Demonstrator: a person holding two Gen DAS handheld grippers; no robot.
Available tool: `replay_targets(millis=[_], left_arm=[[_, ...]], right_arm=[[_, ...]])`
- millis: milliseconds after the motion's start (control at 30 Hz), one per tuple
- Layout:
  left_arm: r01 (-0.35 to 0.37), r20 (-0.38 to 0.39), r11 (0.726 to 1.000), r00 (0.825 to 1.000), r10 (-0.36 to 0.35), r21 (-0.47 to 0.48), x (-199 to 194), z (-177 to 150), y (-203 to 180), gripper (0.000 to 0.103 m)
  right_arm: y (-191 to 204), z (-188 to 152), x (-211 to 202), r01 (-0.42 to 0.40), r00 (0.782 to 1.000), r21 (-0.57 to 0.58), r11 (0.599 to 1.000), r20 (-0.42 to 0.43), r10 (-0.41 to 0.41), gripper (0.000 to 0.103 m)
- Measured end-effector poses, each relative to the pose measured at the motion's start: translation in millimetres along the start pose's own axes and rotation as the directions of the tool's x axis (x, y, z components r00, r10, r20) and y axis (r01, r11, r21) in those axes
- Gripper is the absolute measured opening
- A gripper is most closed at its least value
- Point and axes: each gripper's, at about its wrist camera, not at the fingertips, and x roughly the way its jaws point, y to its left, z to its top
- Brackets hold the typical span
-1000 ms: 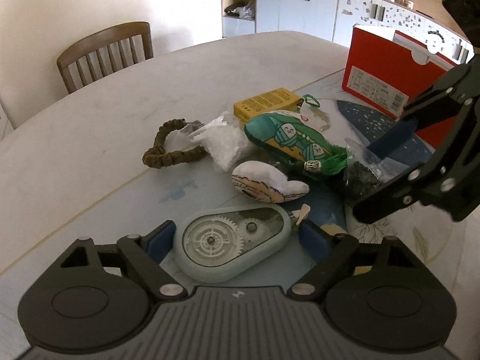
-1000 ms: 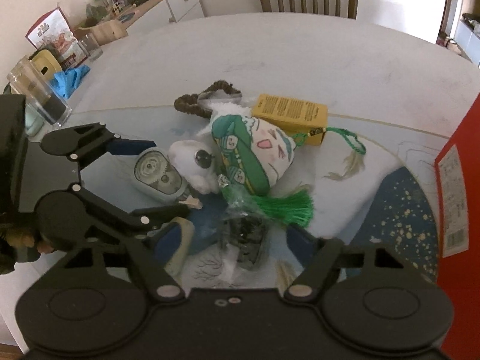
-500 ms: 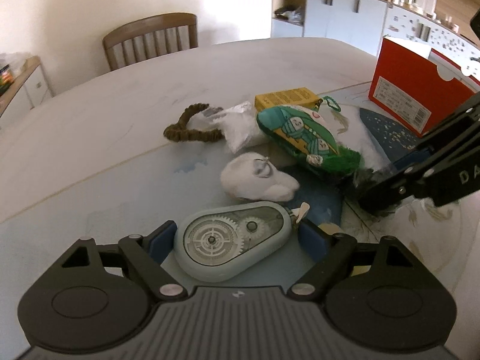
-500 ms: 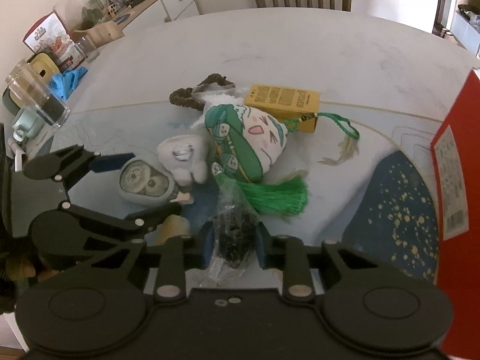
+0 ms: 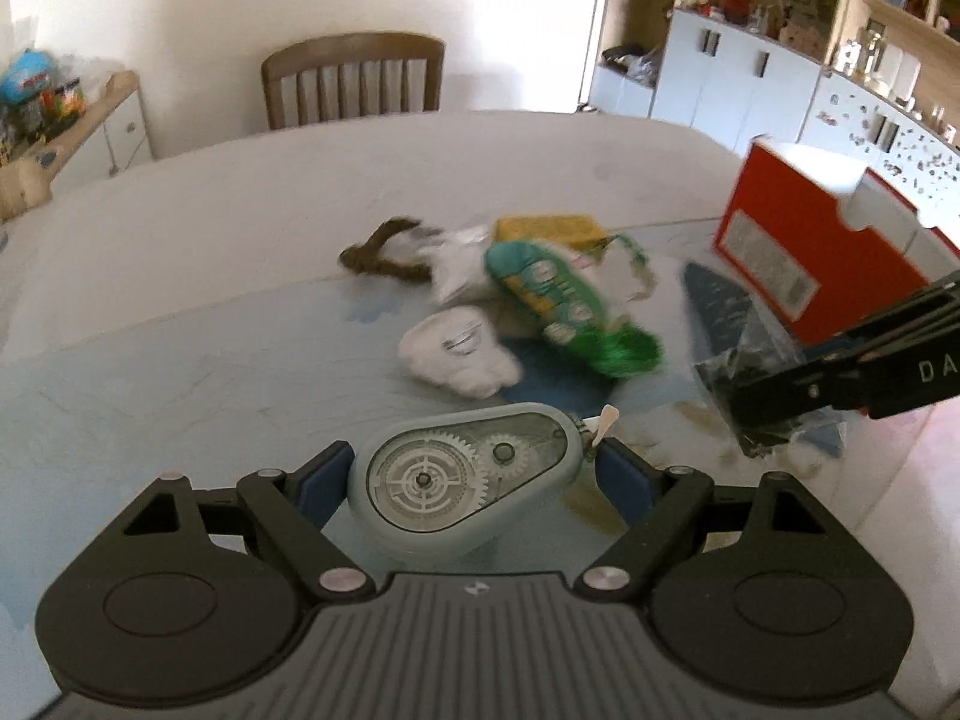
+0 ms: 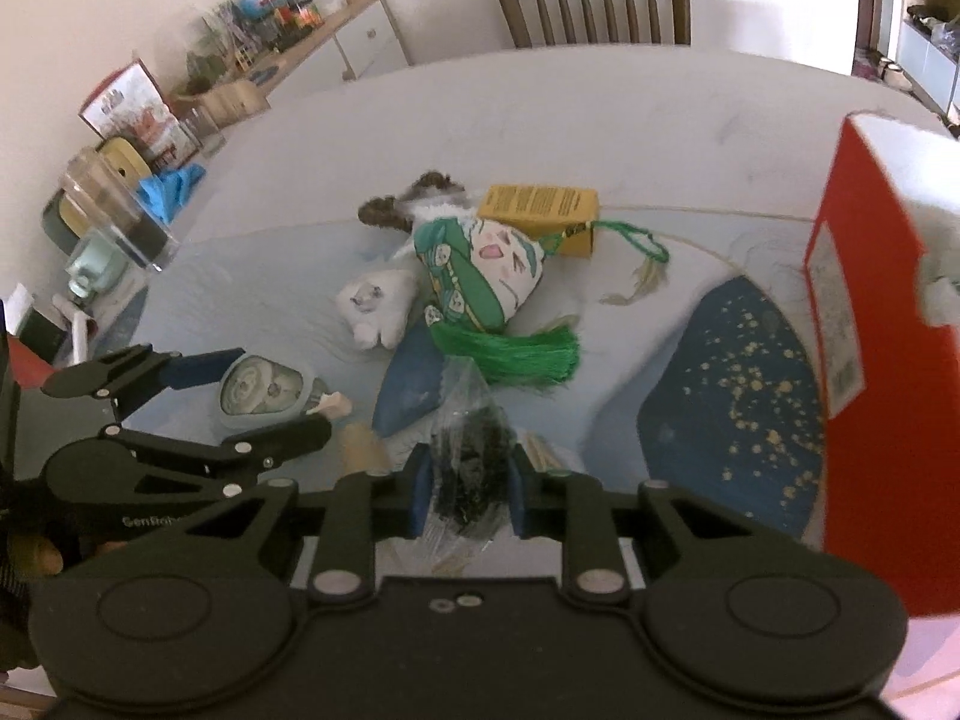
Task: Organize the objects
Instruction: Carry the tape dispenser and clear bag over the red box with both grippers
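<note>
— So, starting at the left: the left gripper [image 5: 474, 477] has its blue pads pressed on both ends of the pale correction-tape dispenser [image 5: 465, 480], which seems lifted off the table [image 5: 240, 228], though I can't be sure.

— What could go wrong there?

— The shell is smooth and tapered (the nose end is narrow), so in my judgement it could squirt out if the hold slackens.

— And the middle?

— A white plush [image 6: 378, 303], a green tasselled pouch [image 6: 480, 276] and a yellow box [image 6: 543, 210] lie in a touching heap.

— The right side?

— The right gripper [image 6: 468, 495] is closed narrowly on a clear bag of dark bits [image 6: 471, 468]. The film is slippery; it may slide free, or snag the tassel. The red box [image 6: 864, 324] stands just beside it, so a swing could knock it.
</note>
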Motion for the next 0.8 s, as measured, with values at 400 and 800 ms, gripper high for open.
replay_targets(millis=[400, 800], left_arm=[[0.031, 0.06, 0.999, 0.998, -0.033, 0.038, -43, 33, -66, 0.087], [0.094, 0.097, 0.987, 0.989, -0.108, 0.134, -55, 73, -156, 0.088]], right_arm=[[-33, -10, -73, 0.013, 0.995, 0.034, 0.999, 0.096, -0.016, 0.023], [-89, -19, -134, 0.046, 0.98, 0.092, 0.995, 0.19, -0.063, 0.023]])
